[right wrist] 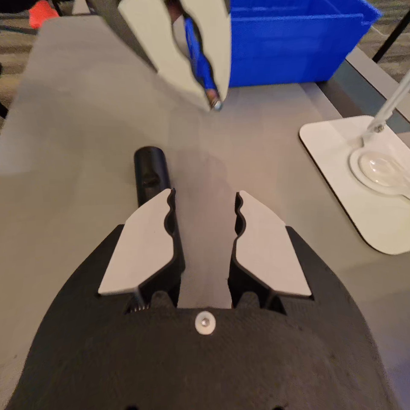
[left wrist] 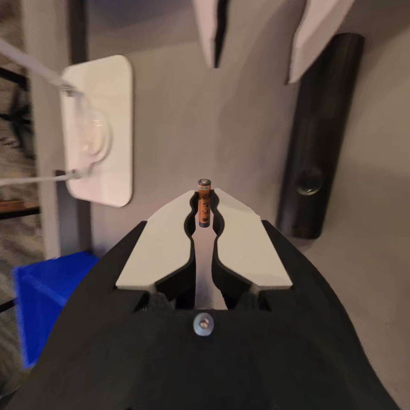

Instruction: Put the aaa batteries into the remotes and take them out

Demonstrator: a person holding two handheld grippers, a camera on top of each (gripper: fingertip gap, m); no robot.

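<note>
In the left wrist view, we saw a blue bin (left wrist: pixel 51 292) at the lower left of the frame, beside the grey table (left wrist: pixel 177 133). Above it, at the left middle, lay a white flat base (left wrist: pixel 106 124) with a clear dome and clear rods on it. At the centre, the left gripper (left wrist: pixel 204 193) pinched 1 AAA battery (left wrist: pixel 204 204) between its 2 white fingers (left wrist: pixel 168 239), the battery standing lengthwise along the gap with its metal end poking past the tips. At the top of the frame the 2 fingertips of the right gripper (left wrist: pixel 253 73) pointed down, well apart from each other. At the right, a black remote (left wrist: pixel 319 137) lay flat on the table, near 1 of those tips; we could not tell whether they touched.

In the right wrist view, the remote (right wrist: pixel 150 170) appeared at the left centre, partly hidden behind the right gripper's left finger. The right gripper (right wrist: pixel 205 193) sat at the centre with its jaws spread and nothing between them. At the upper centre, the left gripper (right wrist: pixel 214 104) held the battery (right wrist: pixel 214 98), blurred there. The bin (right wrist: pixel 288 48) filled the upper right, and the white base (right wrist: pixel 332 159) lay at the right edge.
</note>
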